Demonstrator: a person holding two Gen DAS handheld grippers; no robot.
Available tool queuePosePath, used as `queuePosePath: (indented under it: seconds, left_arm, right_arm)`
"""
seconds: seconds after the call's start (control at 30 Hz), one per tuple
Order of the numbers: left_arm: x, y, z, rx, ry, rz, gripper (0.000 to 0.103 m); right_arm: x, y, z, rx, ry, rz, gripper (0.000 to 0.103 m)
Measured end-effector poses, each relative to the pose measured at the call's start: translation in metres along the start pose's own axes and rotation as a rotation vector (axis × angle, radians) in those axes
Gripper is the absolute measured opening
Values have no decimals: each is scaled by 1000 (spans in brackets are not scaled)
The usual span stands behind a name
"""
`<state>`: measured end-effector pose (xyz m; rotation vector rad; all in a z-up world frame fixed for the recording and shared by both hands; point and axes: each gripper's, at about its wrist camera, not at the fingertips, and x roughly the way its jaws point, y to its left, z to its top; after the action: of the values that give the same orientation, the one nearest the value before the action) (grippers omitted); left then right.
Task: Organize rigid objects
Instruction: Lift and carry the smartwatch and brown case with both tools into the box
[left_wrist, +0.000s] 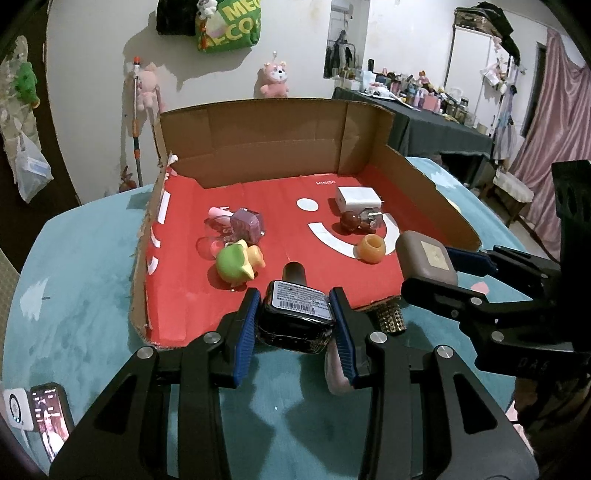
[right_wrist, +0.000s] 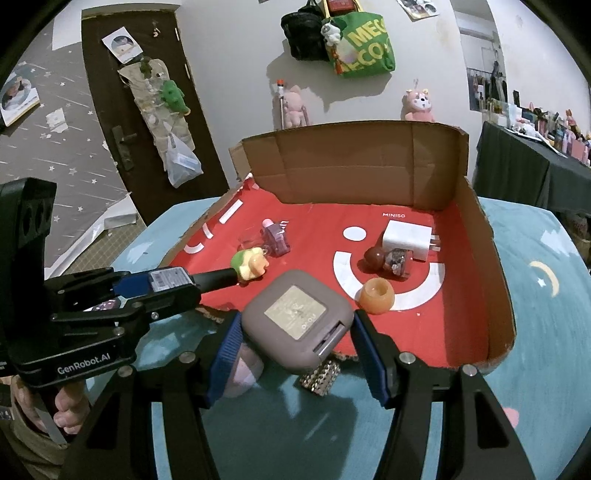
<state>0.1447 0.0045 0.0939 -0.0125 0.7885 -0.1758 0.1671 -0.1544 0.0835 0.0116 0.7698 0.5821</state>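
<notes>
My left gripper (left_wrist: 295, 314) is shut on a black bottle (left_wrist: 295, 315) with a barcode label, held over the near edge of the red cardboard tray (left_wrist: 280, 192). My right gripper (right_wrist: 295, 332) is shut on a taupe square case (right_wrist: 297, 319), also at the tray's near edge; the case also shows in the left wrist view (left_wrist: 426, 260). In the tray lie a green-yellow toy (left_wrist: 236, 264), a purple bottle (left_wrist: 246, 225), a white charger (left_wrist: 357, 199), a brown ball (left_wrist: 351, 220) and an orange cup (left_wrist: 372, 248). The left gripper also shows in the right wrist view (right_wrist: 162, 284).
A studded gold cap (left_wrist: 389, 315) and a pink round object (right_wrist: 242, 371) lie on the teal cloth (left_wrist: 81, 295) just before the tray. A phone (left_wrist: 50, 419) lies at the near left. The tray has tall cardboard walls at the back and right.
</notes>
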Motion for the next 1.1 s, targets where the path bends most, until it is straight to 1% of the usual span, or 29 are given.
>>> queuePosePath:
  seconds: [0.5,1.1]
  left_arm:
    - [35,9,13,-13,70,-34,36]
    - [70,18,13,-36,149,-53,36]
  right_arm:
    - [37,-18,18,36,80,11,63]
    - [74,-30,17,45,173,3,63]
